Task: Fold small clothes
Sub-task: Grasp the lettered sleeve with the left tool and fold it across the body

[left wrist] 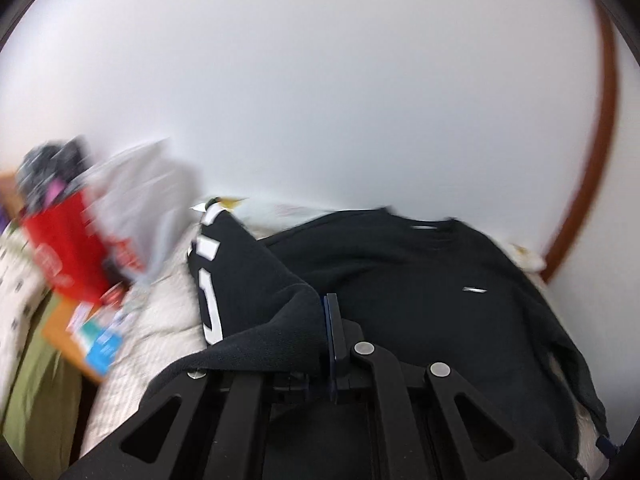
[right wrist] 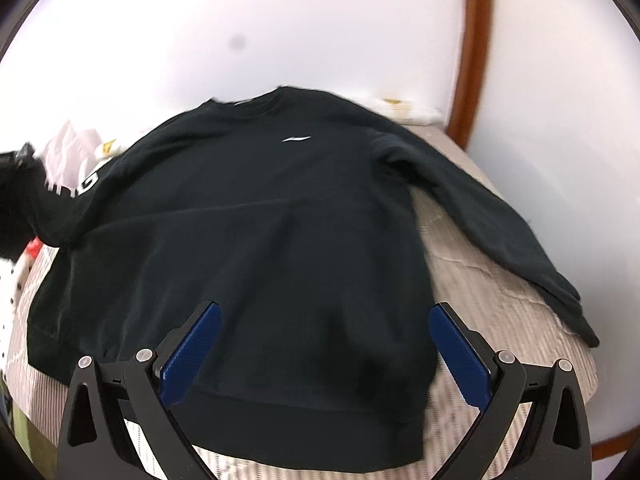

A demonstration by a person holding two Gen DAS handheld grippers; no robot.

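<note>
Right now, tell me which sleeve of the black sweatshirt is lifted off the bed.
The lettered sleeve, pinched in the left gripper. The plain sleeve lies flat.

both views are bright and evenly lit by soft, diffuse light; the source cannot be told. the white wall (left wrist: 360, 100) is near overexposed, with a faint pink tint in the right wrist view. the black sweatshirt (right wrist: 248, 216) reads as a dark mass, its folds barely legible. shadows are soft and weak. heavy motion blur smears the red bag (left wrist: 64, 248) and the clutter at the left of the left wrist view; the right wrist view is only slightly soft. fisheye distortion bends the brown trim (left wrist: 600, 152) into an arc, and black vignette fills the corners.
</note>
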